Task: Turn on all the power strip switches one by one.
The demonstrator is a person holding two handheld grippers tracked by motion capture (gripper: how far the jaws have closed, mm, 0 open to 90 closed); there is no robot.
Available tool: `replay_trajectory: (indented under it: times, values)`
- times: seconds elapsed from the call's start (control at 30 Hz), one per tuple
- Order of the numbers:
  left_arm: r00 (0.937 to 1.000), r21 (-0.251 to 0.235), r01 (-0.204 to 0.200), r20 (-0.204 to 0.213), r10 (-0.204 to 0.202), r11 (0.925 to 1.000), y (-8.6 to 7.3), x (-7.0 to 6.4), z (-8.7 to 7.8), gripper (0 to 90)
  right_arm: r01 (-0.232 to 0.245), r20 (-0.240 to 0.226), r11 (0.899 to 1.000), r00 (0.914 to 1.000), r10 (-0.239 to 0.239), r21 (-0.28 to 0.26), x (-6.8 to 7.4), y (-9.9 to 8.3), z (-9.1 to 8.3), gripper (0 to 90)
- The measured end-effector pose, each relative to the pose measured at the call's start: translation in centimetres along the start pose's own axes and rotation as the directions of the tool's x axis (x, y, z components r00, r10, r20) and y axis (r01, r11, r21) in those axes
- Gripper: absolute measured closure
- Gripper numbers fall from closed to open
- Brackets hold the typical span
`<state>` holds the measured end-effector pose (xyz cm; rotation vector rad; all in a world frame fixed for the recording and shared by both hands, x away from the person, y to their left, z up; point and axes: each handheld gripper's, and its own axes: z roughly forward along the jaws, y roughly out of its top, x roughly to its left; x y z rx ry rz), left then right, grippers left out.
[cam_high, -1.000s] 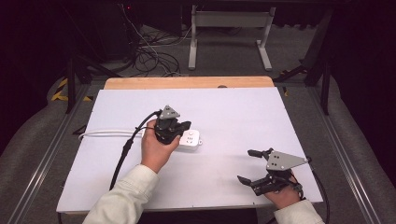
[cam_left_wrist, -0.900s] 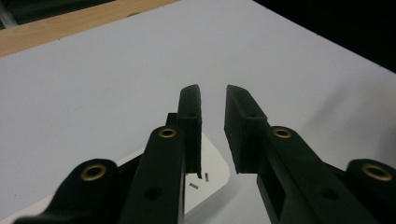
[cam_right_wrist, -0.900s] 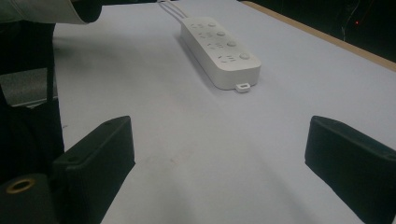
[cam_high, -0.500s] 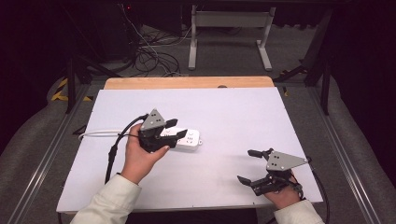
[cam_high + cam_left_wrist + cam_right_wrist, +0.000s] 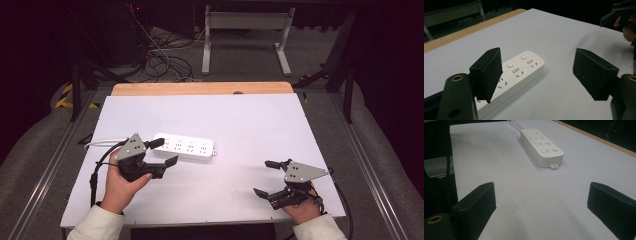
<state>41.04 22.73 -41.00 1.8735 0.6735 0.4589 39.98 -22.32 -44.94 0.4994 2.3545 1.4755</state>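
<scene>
The white power strip (image 5: 184, 146) lay flat on the white desk (image 5: 250, 125), left of its middle, long side running left to right, sockets and buttons facing up. Its white cord (image 5: 100, 144) trailed off its left end toward the desk's left edge. The left tool (image 5: 161, 152) sat at the strip's near-left corner with its jaws spread wide and nothing between them. In the left gripper view one jaw stood over the strip's near end, while the other hung over bare desk to the side; whether the jaw touched the strip could not be told. The right tool (image 5: 266, 177) rested near the desk's front right corner, well apart from the strip, jaws also wide and holding nothing. In the right gripper view the strip lay far ahead, its small tab end pointing toward that tool.
</scene>
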Motion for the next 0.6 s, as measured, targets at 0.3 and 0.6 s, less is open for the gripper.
replay_trajectory:
  times: [0.3, 0.6]
  values:
    - [0.9975, 0.021, -0.070, 0.013, 0.069, 0.9973, -4.6, 0.5, -2.6, 14.6, -0.004, -0.002, 1.000, 1.0000, 0.004, -0.007, 0.0, 0.0, -0.1, 8.7]
    - [0.9955, 0.017, -0.033, -0.088, 0.035, 0.9993, -8.5, 0.8, -4.6, 12.3, -0.010, -0.007, 1.000, 0.9999, 0.010, -0.011, -0.1, 0.0, -0.1, 8.7]
